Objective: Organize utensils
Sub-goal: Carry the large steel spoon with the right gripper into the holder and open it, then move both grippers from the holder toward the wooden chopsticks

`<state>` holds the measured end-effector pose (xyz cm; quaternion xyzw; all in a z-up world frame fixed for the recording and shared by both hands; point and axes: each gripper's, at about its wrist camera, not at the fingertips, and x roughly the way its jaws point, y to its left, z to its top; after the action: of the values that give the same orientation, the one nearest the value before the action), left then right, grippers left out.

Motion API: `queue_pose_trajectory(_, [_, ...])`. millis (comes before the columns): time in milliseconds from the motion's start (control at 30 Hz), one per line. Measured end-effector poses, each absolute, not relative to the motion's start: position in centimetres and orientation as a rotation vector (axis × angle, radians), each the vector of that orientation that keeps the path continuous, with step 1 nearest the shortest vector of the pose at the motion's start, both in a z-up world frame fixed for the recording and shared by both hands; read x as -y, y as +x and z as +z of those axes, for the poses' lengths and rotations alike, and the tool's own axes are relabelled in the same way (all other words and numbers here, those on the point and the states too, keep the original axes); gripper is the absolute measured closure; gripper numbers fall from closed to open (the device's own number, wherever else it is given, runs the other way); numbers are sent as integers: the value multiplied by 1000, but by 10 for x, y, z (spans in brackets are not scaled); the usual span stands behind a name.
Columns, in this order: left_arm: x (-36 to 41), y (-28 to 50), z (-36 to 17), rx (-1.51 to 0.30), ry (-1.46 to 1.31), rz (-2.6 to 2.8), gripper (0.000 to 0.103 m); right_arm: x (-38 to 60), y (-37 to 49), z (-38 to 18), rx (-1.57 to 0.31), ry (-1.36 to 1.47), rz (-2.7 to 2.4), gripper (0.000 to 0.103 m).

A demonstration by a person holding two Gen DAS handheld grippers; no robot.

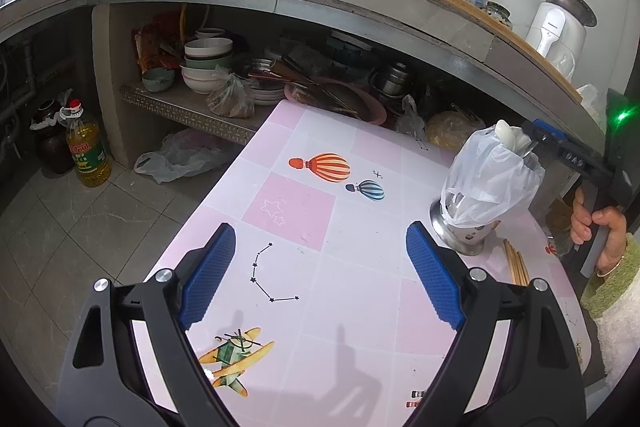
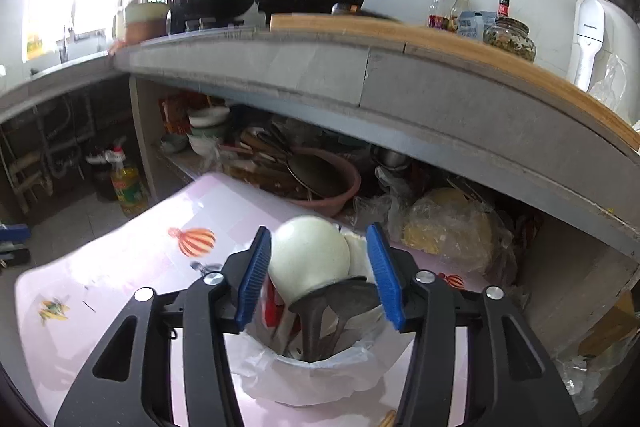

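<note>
R gripper fingers part-open either side of the pale spoon, grip unclear; spoon stands handle-down in the bagged holder. L gripper wide open, empty, farther off; chopsticks beside holder on counter.

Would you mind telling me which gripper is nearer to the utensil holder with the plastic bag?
Right. The right gripper hangs directly over the utensil holder, its open fingers flanking the white ladle. The left gripper hovers open over the table, off to the holder's left.
</note>
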<state>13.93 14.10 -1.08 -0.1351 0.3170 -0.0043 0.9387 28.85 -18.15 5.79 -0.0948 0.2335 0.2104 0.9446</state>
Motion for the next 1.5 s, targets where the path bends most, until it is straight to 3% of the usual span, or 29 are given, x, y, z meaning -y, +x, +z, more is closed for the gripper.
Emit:
queue_pose_trajectory(333, [-133, 135, -12, -656, -281, -39, 20, 241, 236, 119, -381, 14, 400, 42])
queue_pose_trajectory(467, [-125, 135, -15, -666, -279, -70, 20, 277, 200, 117, -399, 70, 349, 42])
queue_pose_trajectory(767, [-84, 139, -35, -733, -240, -192, 20, 337, 134, 20, -643, 188, 151, 42])
queue_pose_trajectory(967, [-15, 141, -55, -806, -142, -334, 20, 344, 105, -51, -764, 255, 74, 58])
queue_pose_trajectory(1133, [46, 143, -65, -838, -71, -464, 20, 343, 93, -79, -805, 276, 45, 60])
queue_pose_trajectory(1500, [150, 180, -93, -943, 34, -615, 58, 349, 89, -92, -815, 275, 54, 62])
